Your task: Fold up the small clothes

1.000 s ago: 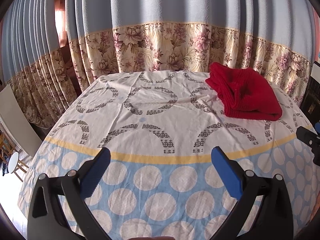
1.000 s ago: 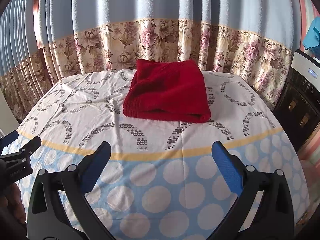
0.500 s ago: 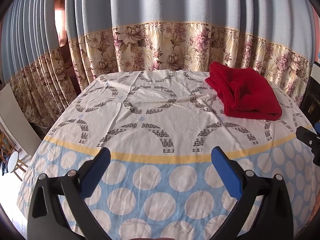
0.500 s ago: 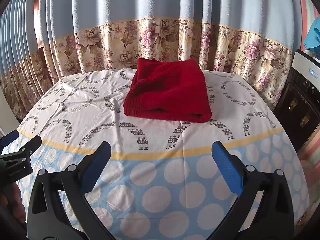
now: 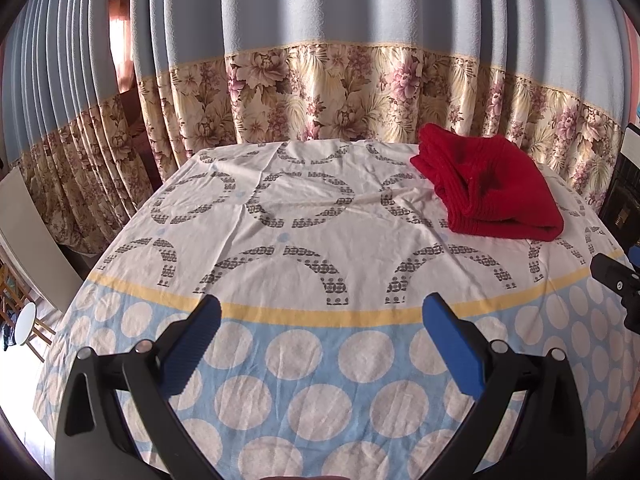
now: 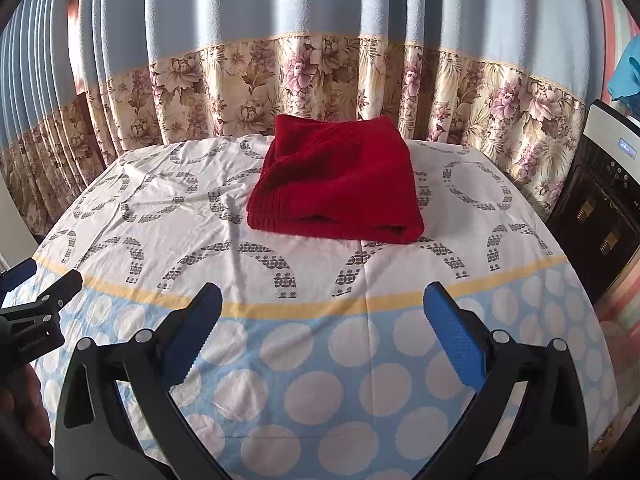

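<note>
Sweater (image 6: 340,184) – just one, red knit, folded into a rough square and lying flat at the far side of the table (image 6: 360,280), close to the curtain (image 6: 320,72). Its thick rounded fold faces the cameras and runs left to right; the ribbed edges stack up on its left side. Two grippers – left gripper (image 5: 320,332) and right gripper (image 6: 322,320) both hover over the near polka-dot edge, fingers spread wide, holding nothing, well apart from the sweater.
</note>
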`<state>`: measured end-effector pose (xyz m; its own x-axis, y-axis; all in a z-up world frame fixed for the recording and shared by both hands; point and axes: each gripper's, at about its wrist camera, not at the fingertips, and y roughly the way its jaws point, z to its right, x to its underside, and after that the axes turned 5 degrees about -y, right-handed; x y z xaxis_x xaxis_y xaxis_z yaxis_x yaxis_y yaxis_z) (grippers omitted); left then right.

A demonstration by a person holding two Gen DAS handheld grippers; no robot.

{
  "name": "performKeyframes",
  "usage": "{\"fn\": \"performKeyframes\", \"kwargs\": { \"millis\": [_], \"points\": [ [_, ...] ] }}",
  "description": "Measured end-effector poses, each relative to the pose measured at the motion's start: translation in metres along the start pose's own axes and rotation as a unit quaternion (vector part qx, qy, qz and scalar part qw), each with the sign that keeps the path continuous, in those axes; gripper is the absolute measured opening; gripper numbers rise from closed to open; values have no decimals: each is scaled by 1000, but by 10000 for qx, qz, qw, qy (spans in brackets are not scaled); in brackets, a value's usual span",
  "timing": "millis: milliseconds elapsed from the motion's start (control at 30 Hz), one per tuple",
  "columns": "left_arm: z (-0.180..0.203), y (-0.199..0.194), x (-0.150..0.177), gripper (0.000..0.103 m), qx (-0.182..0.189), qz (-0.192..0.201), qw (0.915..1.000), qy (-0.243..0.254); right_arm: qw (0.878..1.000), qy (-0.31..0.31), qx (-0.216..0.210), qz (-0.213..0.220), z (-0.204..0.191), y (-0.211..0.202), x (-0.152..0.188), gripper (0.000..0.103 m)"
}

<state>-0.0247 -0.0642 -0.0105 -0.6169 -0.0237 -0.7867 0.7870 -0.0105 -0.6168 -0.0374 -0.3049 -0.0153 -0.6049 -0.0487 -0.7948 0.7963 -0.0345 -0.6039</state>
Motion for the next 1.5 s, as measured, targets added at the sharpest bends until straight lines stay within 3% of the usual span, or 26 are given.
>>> {"fn": "performKeyframes", "kwargs": {
  "millis": [1500],
  "points": [
    [3,3,1,101,75,-104,9999,-73,10000,-17,-12,20,3,-2,1,100]
  ]
}}
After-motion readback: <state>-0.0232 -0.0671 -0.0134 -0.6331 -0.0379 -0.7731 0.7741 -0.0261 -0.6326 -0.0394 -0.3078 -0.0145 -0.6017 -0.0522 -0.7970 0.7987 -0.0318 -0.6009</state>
